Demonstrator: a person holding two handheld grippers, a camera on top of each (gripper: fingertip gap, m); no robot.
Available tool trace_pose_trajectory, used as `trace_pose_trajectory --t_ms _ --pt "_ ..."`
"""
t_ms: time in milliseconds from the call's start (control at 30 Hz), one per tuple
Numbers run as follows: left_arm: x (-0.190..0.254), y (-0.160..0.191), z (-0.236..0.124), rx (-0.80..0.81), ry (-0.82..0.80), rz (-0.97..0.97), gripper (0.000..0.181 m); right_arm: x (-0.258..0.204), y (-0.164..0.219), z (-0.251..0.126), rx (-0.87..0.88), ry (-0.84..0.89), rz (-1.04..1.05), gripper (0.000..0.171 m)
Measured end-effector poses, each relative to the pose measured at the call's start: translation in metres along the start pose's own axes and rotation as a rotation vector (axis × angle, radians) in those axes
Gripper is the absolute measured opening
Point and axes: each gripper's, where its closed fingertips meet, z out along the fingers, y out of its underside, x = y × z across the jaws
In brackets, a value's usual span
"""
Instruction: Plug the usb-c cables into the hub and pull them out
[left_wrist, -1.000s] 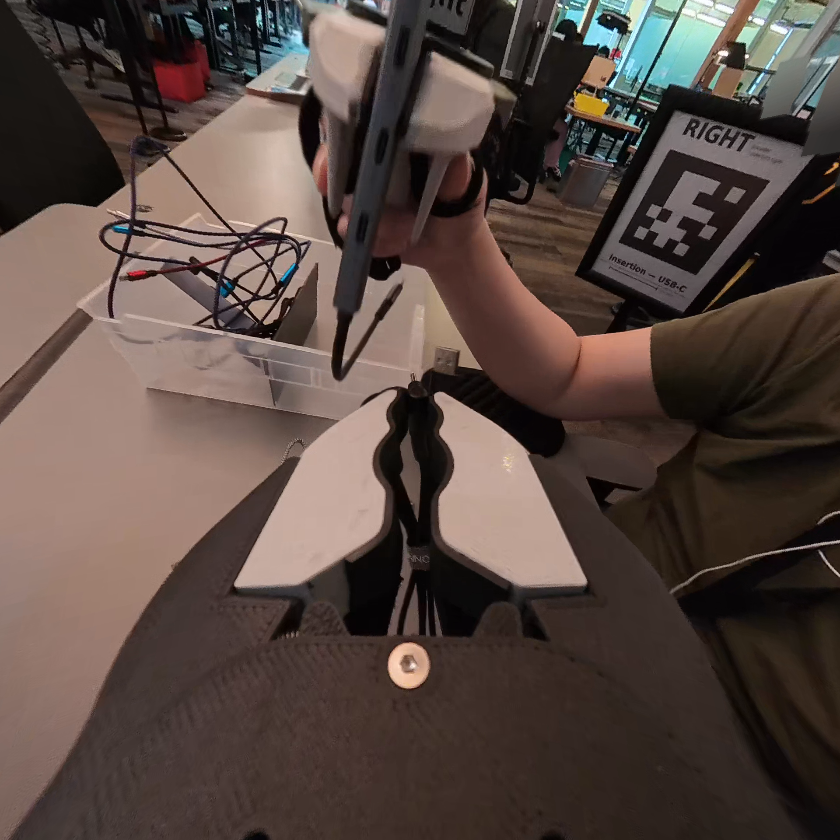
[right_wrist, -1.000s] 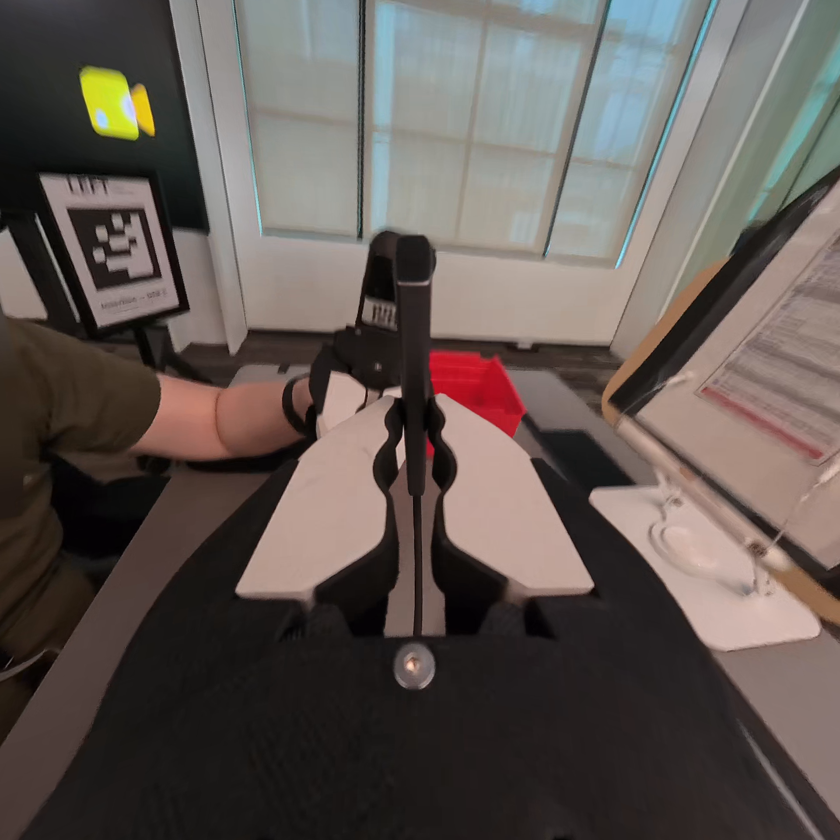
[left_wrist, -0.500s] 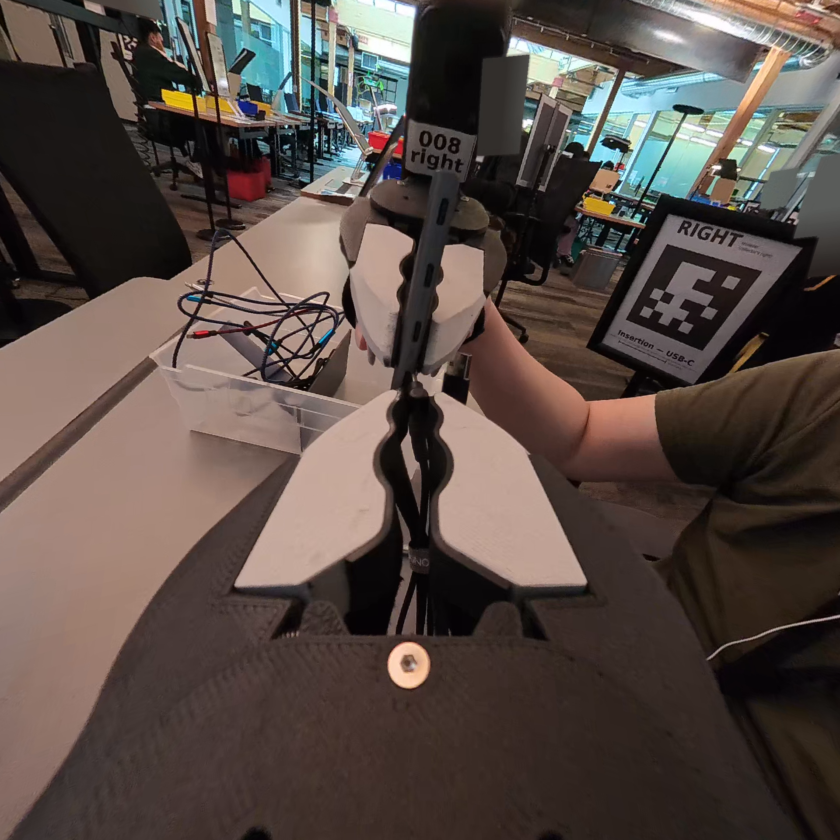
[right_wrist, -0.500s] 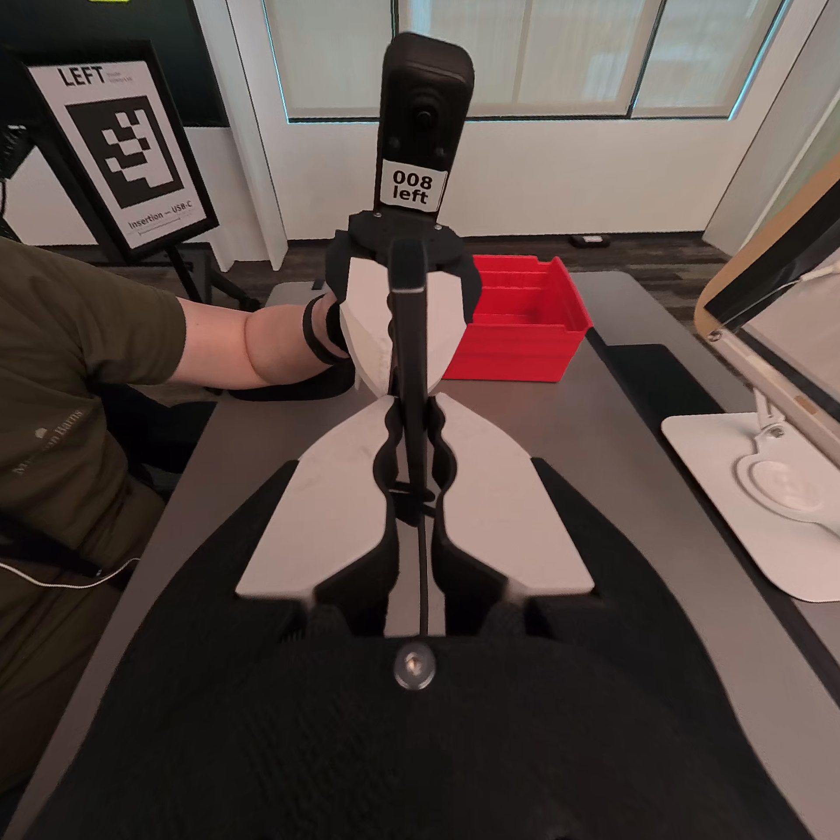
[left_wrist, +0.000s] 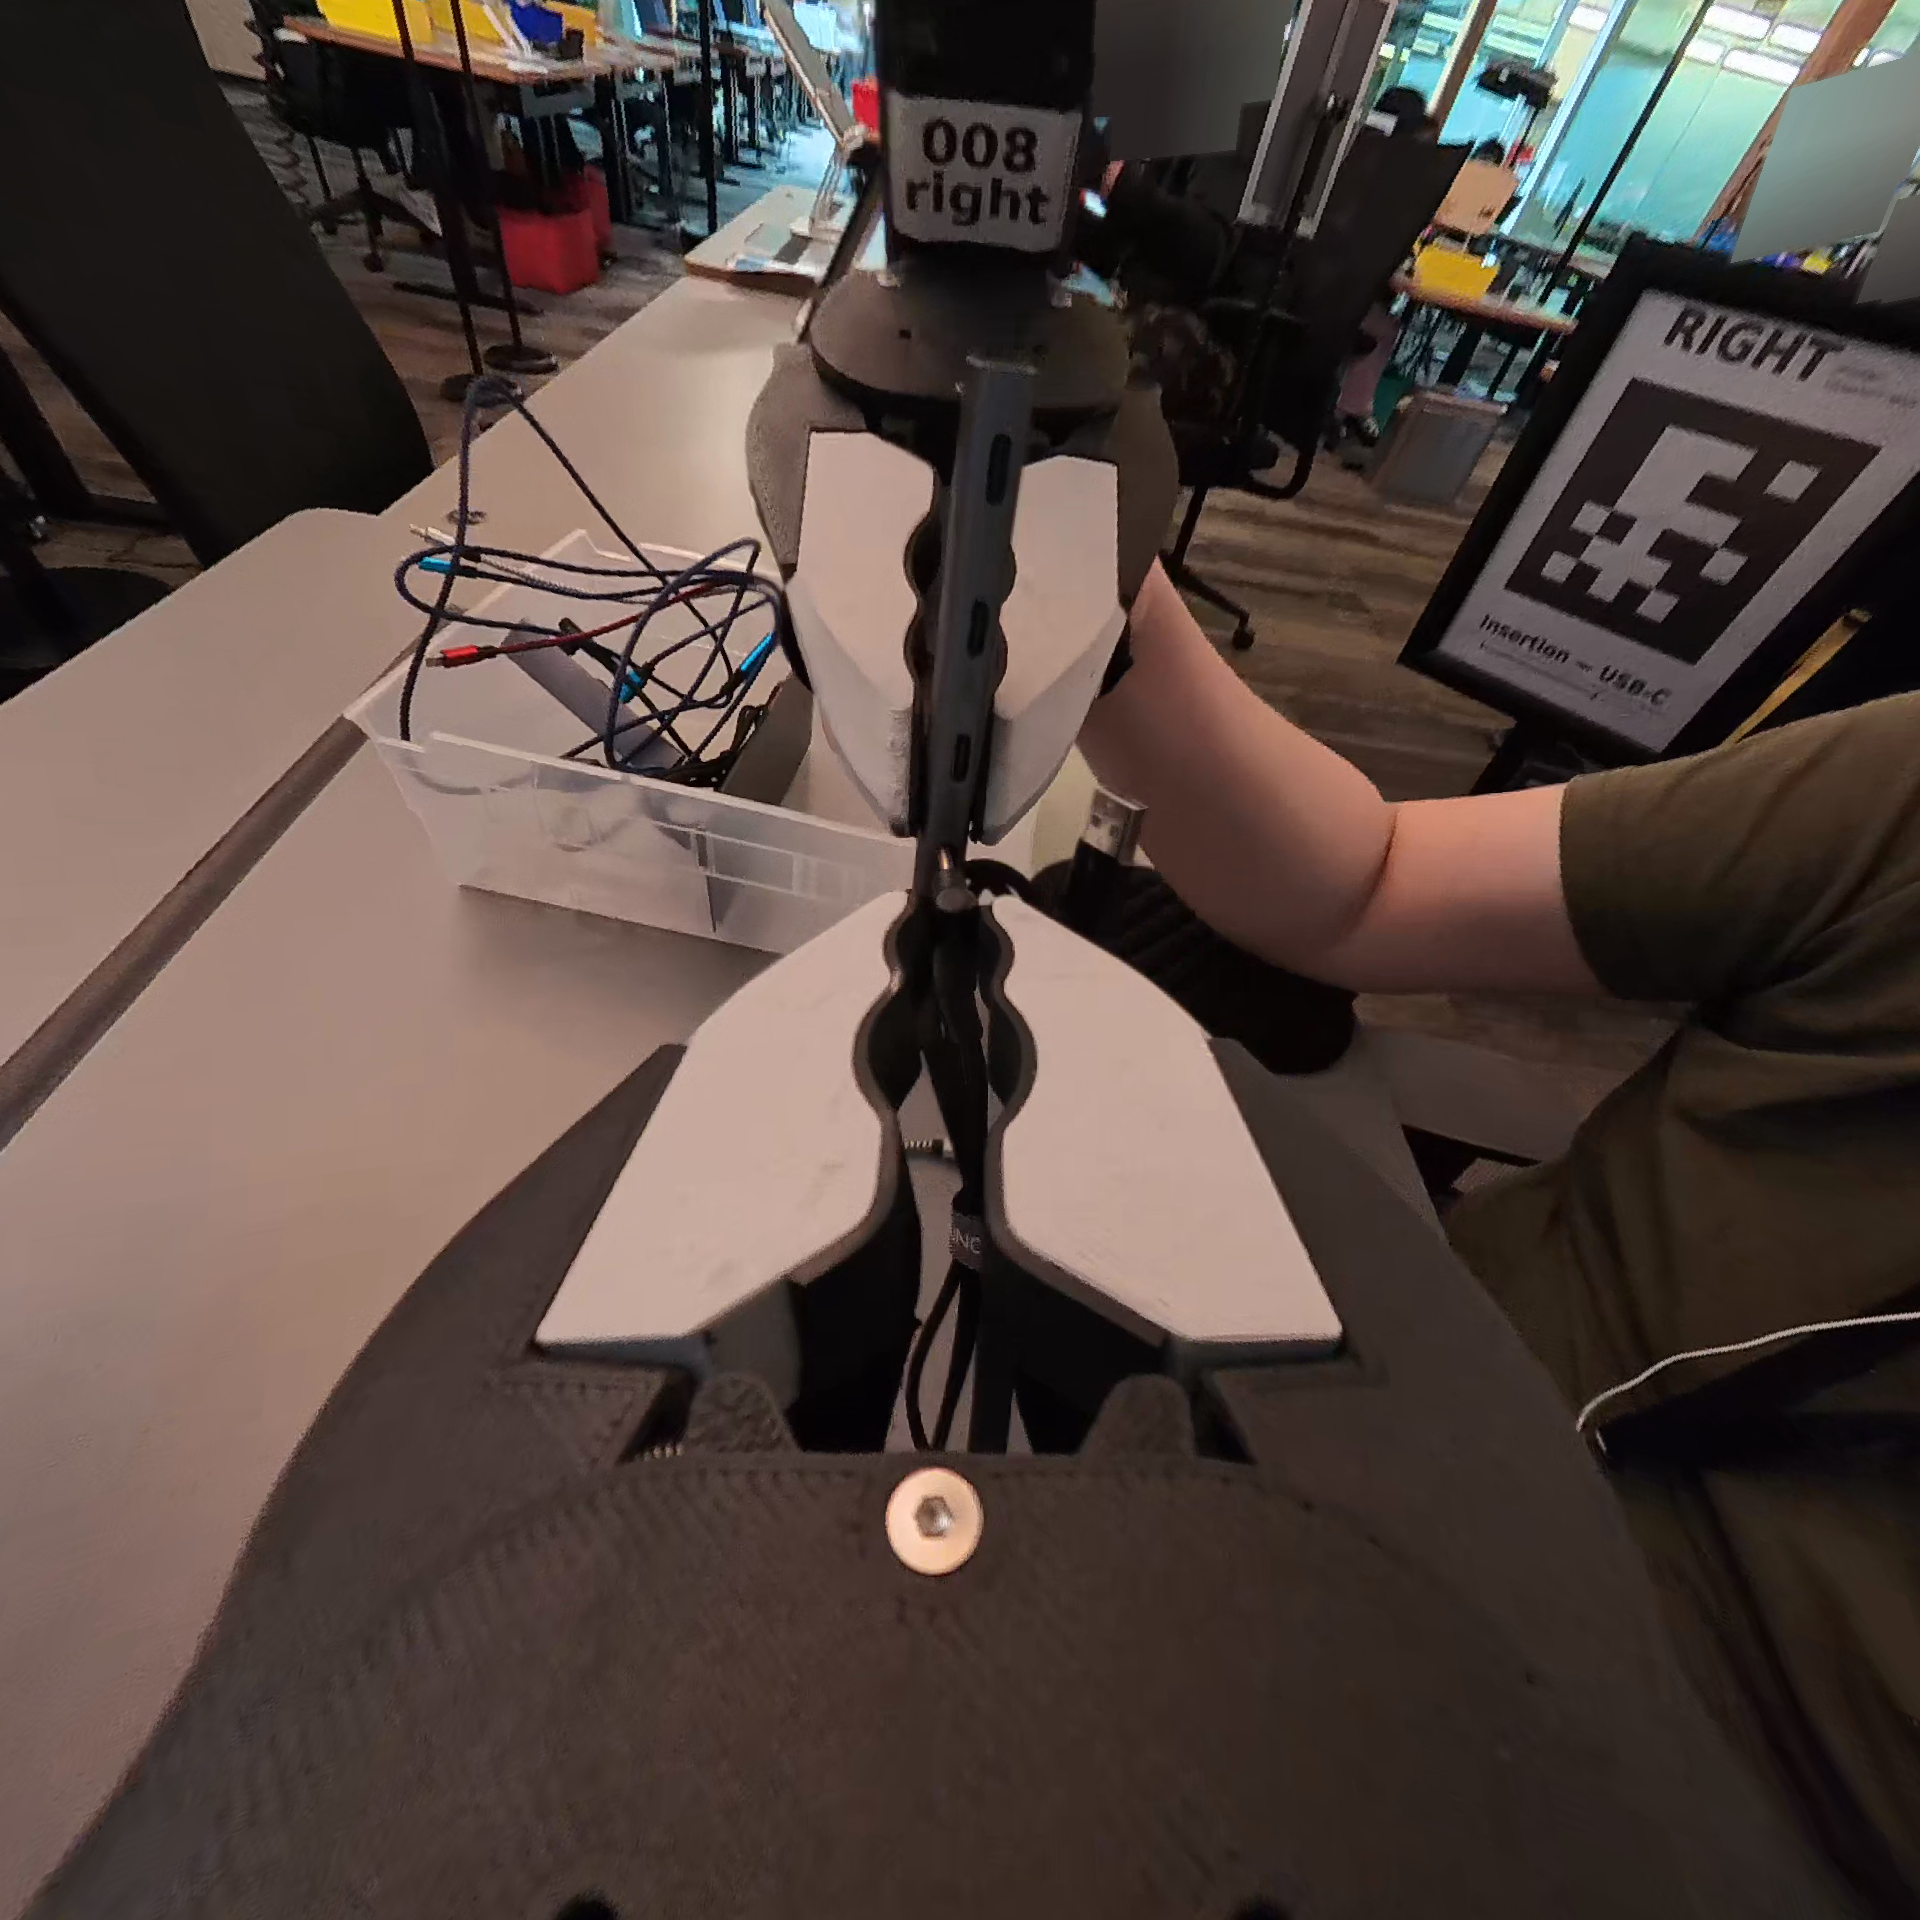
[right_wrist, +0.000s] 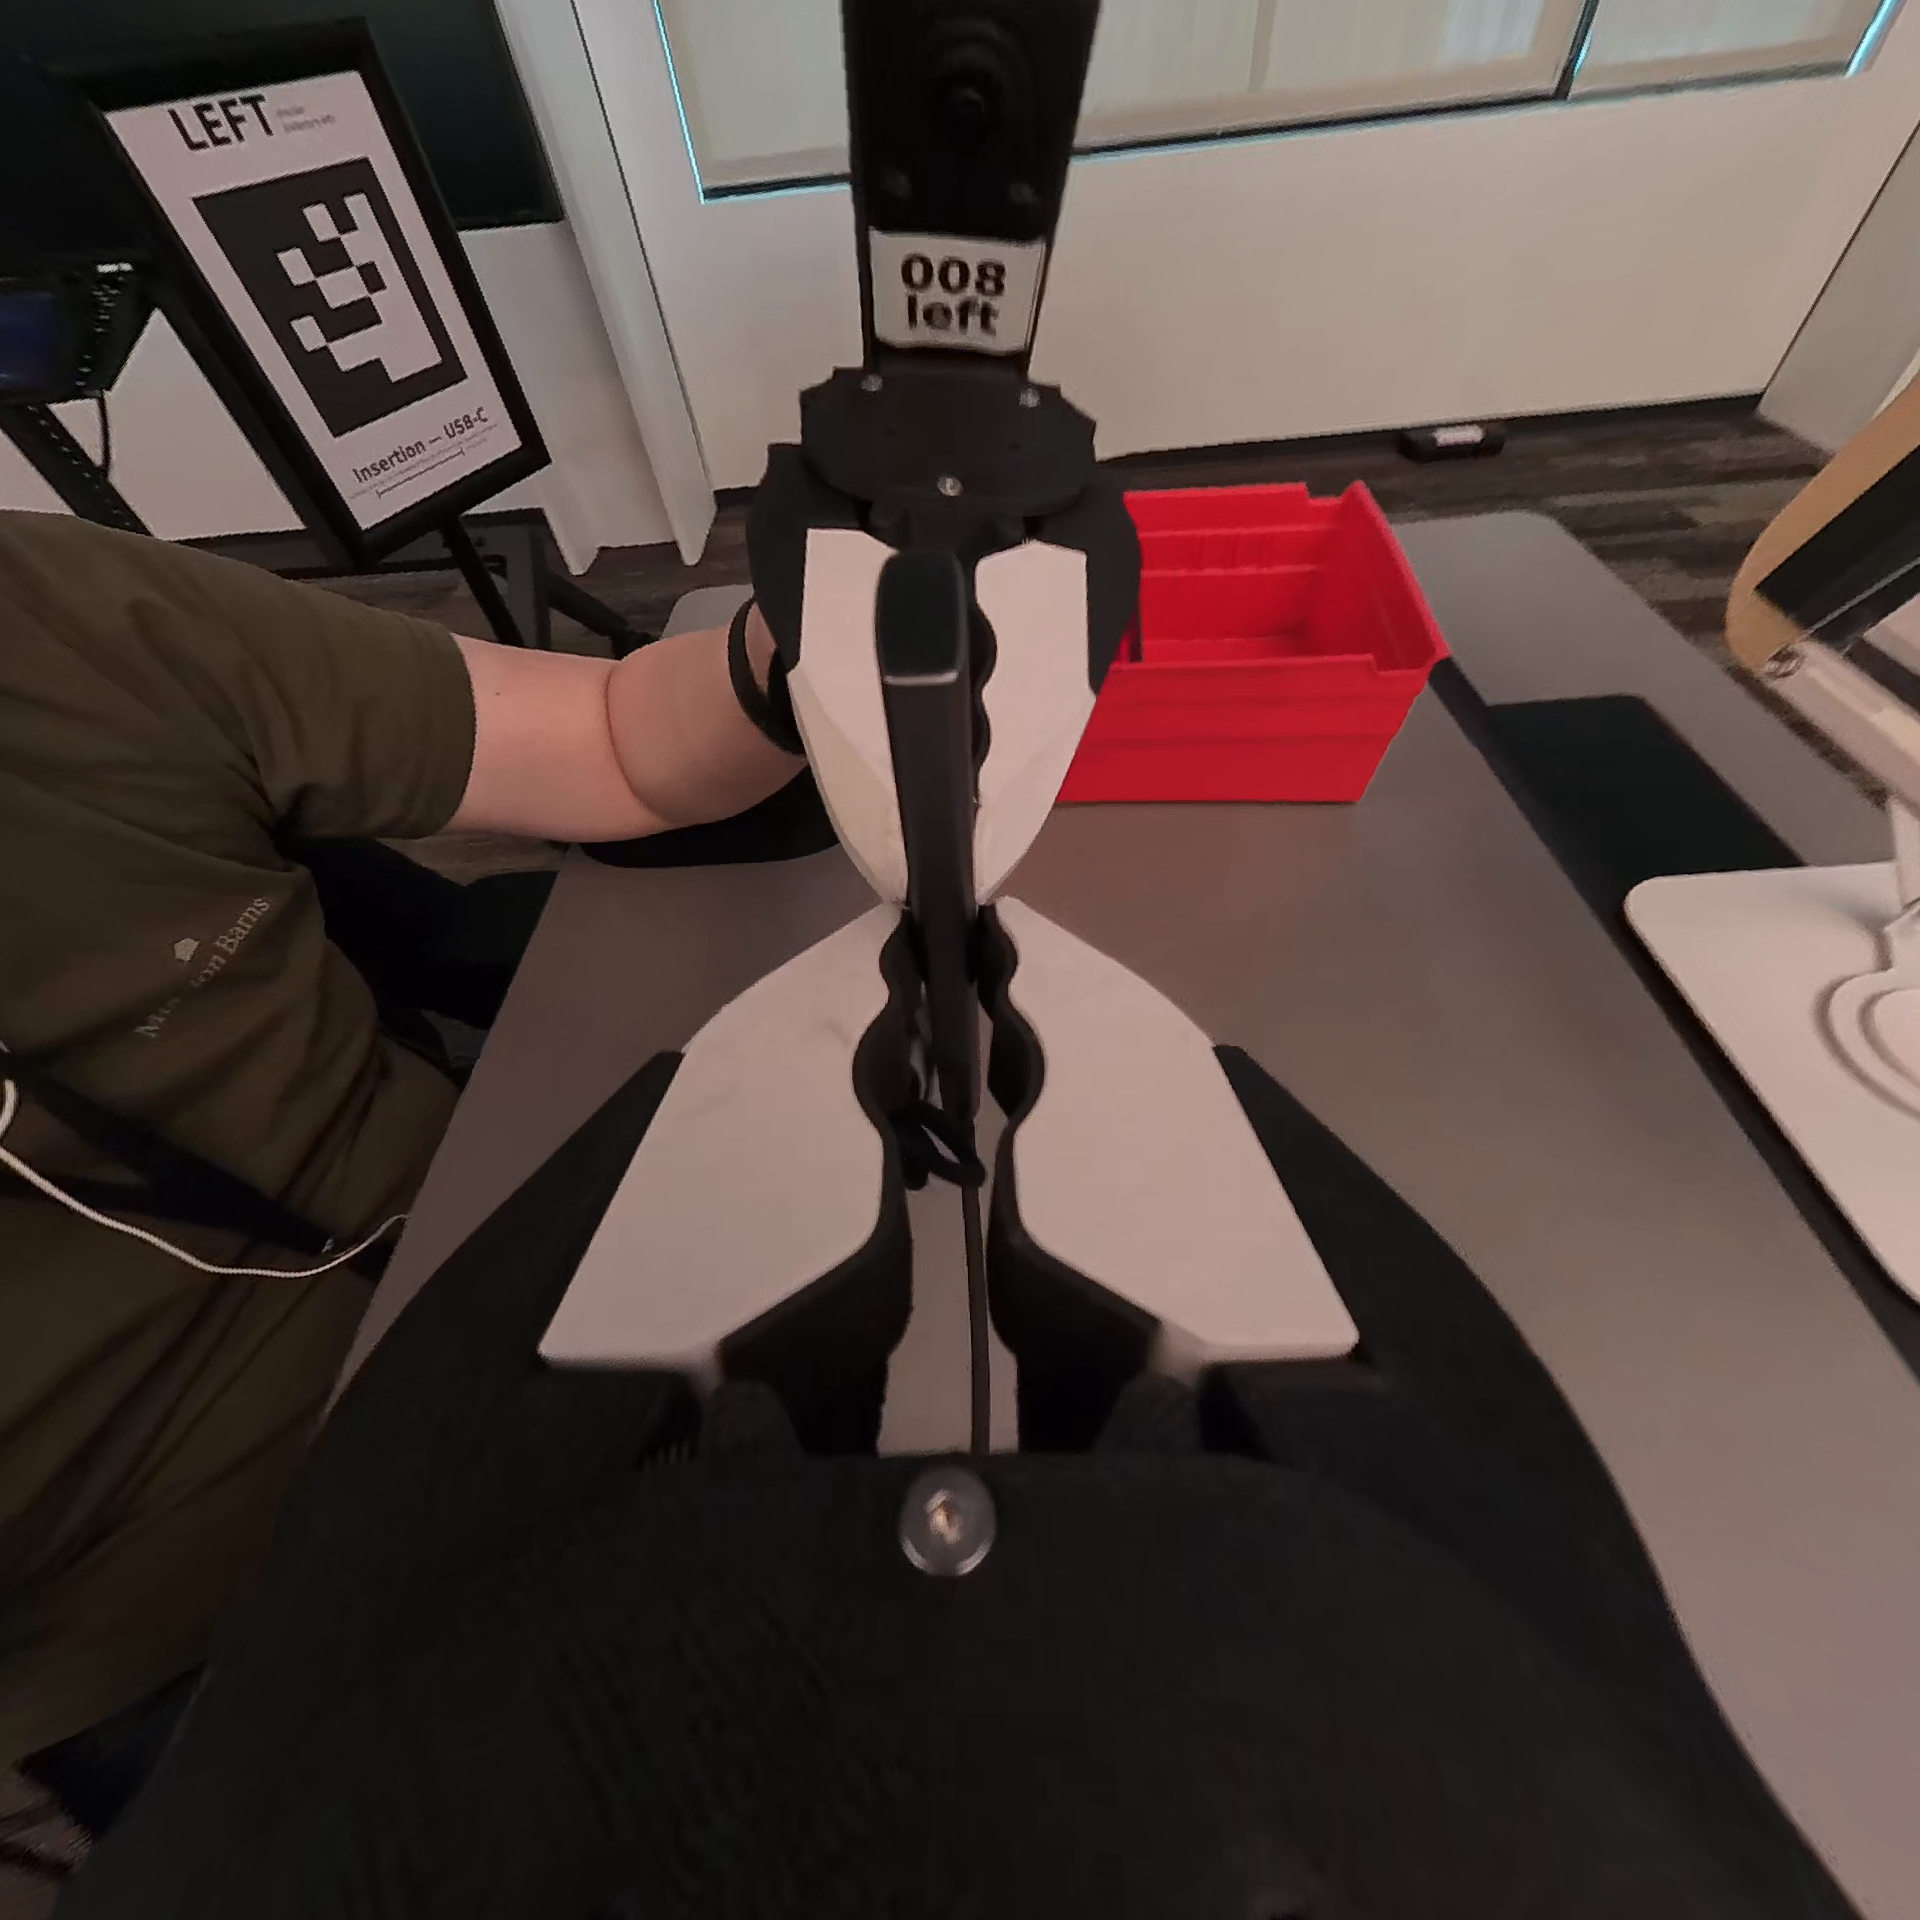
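The left gripper (left_wrist: 940, 914) is clenched on a black usb-c cable (left_wrist: 961, 1049), whose plug tip meets the lower end of the hub (left_wrist: 971, 613) just ahead. The right gripper (right_wrist: 940, 925) faces it tip to tip, clamped on that slim grey hub, held upright. Left of and beyond the left gripper's tips a clear bin (left_wrist: 623, 831) of tangled cables (left_wrist: 613, 623) sits on the grey table (left_wrist: 260, 1091). Right of the right gripper, a red bin (right_wrist: 1268, 665) stands with bare tabletop between.
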Motion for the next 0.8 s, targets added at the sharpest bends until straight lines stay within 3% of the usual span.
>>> trace_pose_trajectory --t_ms 367,800 --pt "-0.006 0.019 -0.002 -0.139 -0.008 -0.021 0.007 0.005 0.015 0.013 -0.062 -0.024 0.135 0.011" --pt "-0.003 0.047 0.005 -0.317 0.003 -0.011 0.007 0.0 0.041 0.021 -0.261 0.003 0.085 0.011"
